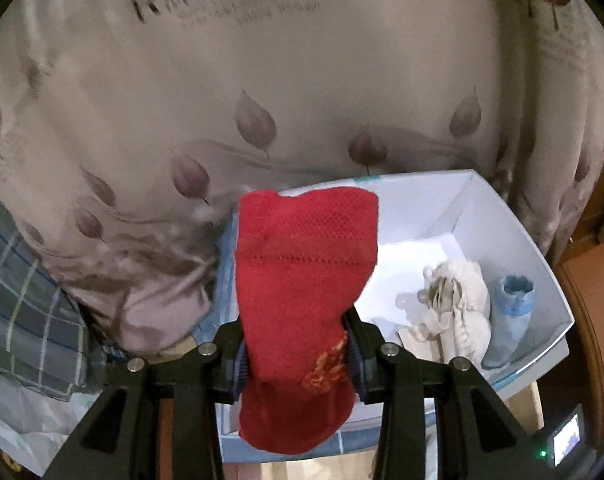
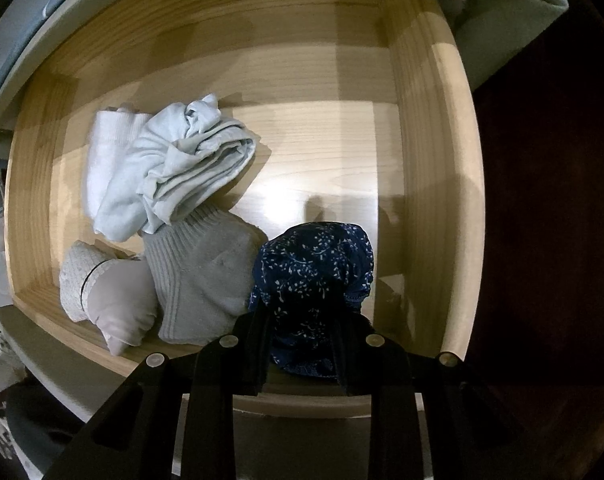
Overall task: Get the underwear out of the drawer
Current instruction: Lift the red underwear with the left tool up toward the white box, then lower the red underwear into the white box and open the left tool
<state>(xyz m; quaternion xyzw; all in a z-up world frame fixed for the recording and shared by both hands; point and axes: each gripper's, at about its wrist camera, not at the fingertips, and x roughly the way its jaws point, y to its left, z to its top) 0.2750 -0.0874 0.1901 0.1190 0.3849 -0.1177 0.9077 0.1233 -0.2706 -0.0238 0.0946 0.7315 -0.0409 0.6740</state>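
while left gripper (image 1: pixel 296 360) clamps red cloth (image 1: pixel 302 280), right gripper (image 2: pixel 298 344) pinches navy cloth (image 2: pixel 314 276).

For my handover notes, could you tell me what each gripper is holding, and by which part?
The left gripper clamps a red sock across its lower middle. The right gripper is shut on the dark blue patterned garment, gripping its near end.
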